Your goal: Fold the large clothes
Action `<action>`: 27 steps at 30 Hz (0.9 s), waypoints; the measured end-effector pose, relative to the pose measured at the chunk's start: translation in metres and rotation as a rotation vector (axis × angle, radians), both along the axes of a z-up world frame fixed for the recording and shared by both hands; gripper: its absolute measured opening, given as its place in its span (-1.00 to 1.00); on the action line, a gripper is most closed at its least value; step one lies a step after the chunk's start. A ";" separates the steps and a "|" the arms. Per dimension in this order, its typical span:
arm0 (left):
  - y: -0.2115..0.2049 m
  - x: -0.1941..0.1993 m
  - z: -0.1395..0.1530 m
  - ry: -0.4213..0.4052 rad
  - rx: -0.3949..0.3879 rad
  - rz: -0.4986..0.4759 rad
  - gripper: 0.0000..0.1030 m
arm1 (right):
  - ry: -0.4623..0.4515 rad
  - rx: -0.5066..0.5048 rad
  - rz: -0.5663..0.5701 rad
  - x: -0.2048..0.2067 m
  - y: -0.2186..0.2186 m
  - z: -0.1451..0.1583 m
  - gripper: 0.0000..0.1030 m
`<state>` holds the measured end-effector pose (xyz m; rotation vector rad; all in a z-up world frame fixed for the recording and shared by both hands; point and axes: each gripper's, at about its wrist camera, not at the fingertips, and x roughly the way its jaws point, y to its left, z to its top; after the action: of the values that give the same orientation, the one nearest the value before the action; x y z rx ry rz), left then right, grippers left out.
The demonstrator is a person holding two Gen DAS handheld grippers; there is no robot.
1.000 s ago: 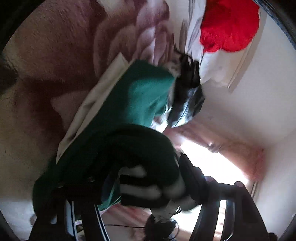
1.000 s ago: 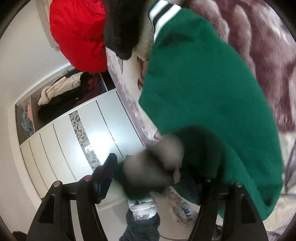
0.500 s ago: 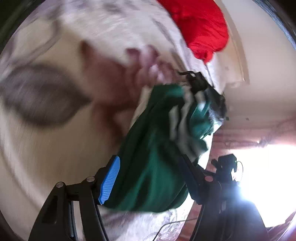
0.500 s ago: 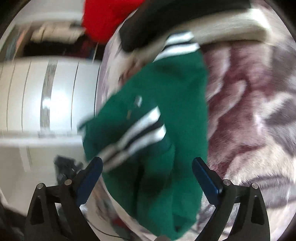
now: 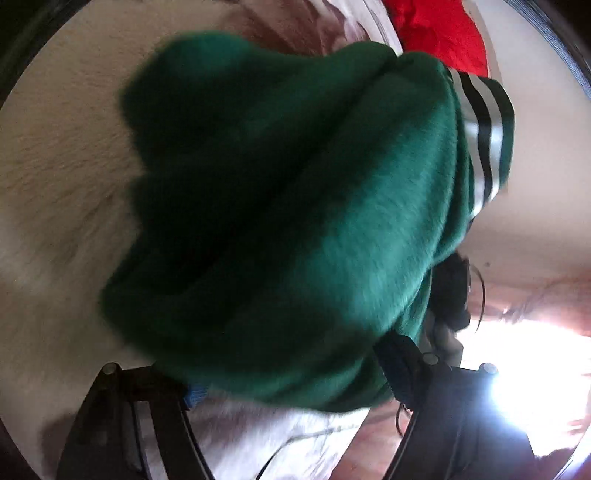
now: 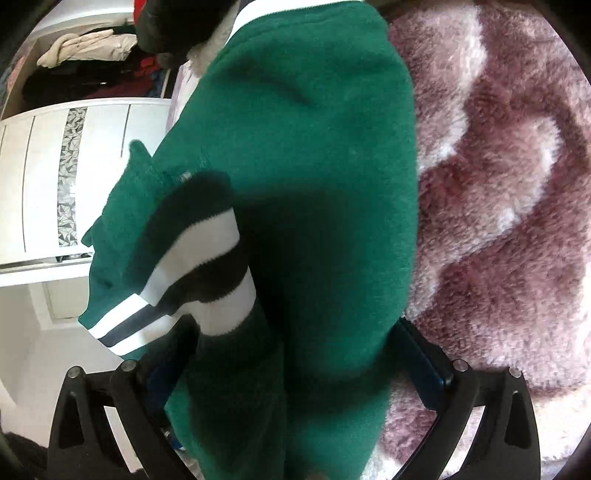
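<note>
Item one: green fleece garment (image 6: 306, 155), large, with white and black striped cuffs. We find it bunched between the jaws of both grippers and spilling well ahead of them over the bed.

Item two: left gripper (image 5: 295, 384). Its jaws are opening with the green fleece filling the gap; the blue pad (image 5: 195, 393) on the left finger is nearly buried under cloth and the right finger's pad lies against the fleece's edge. We cannot tell whether the pads press on it. Ahead of the jaws and to the right, a striped cuff (image 5: 480, 136) hangs at the garment's far edge.

Item three: right gripper (image 6: 295, 365). Its jaws are opening and stand very wide; the fleece runs between them, but the right blue pad (image 6: 424, 365) shows clear of the cloth, so we count nothing clamped. A striped sleeve end (image 6: 199, 273) lies folded across the body, just ahead of the left finger.

Item four: plush bedspread (image 6: 498, 184), mauve and white, right of the right jaws beneath the garment; cream pile in the left view.

Item five: red garment (image 5: 443, 33), far beyond the left jaws.

Item six: white wardrobe (image 6: 55, 177), left of the right jaws, with clothes on an open shelf above
</note>
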<state>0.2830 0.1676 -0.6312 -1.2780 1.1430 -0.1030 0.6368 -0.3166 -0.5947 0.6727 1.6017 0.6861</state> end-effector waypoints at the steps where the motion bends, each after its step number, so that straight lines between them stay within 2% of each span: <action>1: 0.004 0.000 0.000 -0.002 -0.007 0.018 0.47 | -0.001 -0.006 -0.013 0.001 -0.003 0.001 1.00; 3: 0.004 0.000 0.000 -0.011 -0.004 0.024 0.46 | -0.022 -0.014 -0.038 0.004 -0.012 0.004 1.00; 5: 0.007 0.000 0.000 -0.012 -0.003 0.013 0.46 | 0.026 0.024 -0.051 0.001 -0.016 -0.004 1.00; 6: 0.009 0.000 0.001 0.007 -0.006 0.006 0.46 | 0.050 0.039 -0.052 0.000 -0.015 -0.008 1.00; 8: 0.016 -0.006 0.012 0.037 -0.009 -0.013 0.46 | 0.042 0.003 -0.053 0.002 -0.010 -0.008 1.00; 11: 0.030 -0.022 0.043 0.064 0.059 -0.085 0.42 | -0.005 -0.029 -0.054 -0.006 -0.008 0.020 1.00; 13: 0.041 -0.030 0.068 0.075 0.124 -0.154 0.42 | -0.097 -0.034 -0.064 -0.017 -0.018 0.050 1.00; 15: 0.053 -0.032 0.084 0.063 0.145 -0.164 0.42 | -0.127 -0.023 -0.100 -0.027 -0.029 0.067 1.00; 17: 0.069 -0.019 0.103 0.022 0.201 -0.148 0.42 | -0.140 0.016 -0.121 -0.037 -0.034 0.074 1.00; 19: 0.073 0.007 0.115 -0.034 0.296 -0.165 0.46 | -0.154 0.043 -0.104 -0.032 -0.028 0.072 1.00; 20: 0.075 0.028 0.124 -0.073 0.406 -0.202 0.46 | -0.168 0.047 -0.092 -0.029 -0.021 0.070 1.00; 21: 0.074 0.044 0.125 -0.104 0.464 -0.232 0.46 | -0.185 0.062 -0.079 -0.024 -0.010 0.067 1.00; 22: 0.067 0.072 0.125 -0.129 0.564 -0.285 0.46 | -0.193 0.062 -0.077 -0.020 -0.004 0.064 1.00; 24: 0.071 0.096 0.118 -0.147 0.650 -0.361 0.46 | -0.208 0.091 -0.065 -0.022 0.021 0.066 0.93; 25: 0.065 0.117 0.109 -0.139 0.692 -0.412 0.46 | -0.216 0.068 -0.056 -0.020 0.033 0.066 0.74; 26: 0.058 0.133 0.106 -0.147 0.710 -0.451 0.46 | -0.224 0.042 -0.050 -0.019 0.037 0.066 0.37; 27: 0.050 0.146 0.101 -0.168 0.736 -0.489 0.46 | -0.233 0.012 -0.041 -0.016 0.047 0.069 0.22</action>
<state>0.4287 0.2172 -0.5303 -0.3236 1.1713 -0.1322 0.6204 -0.2695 -0.5261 0.6099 1.3673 0.7173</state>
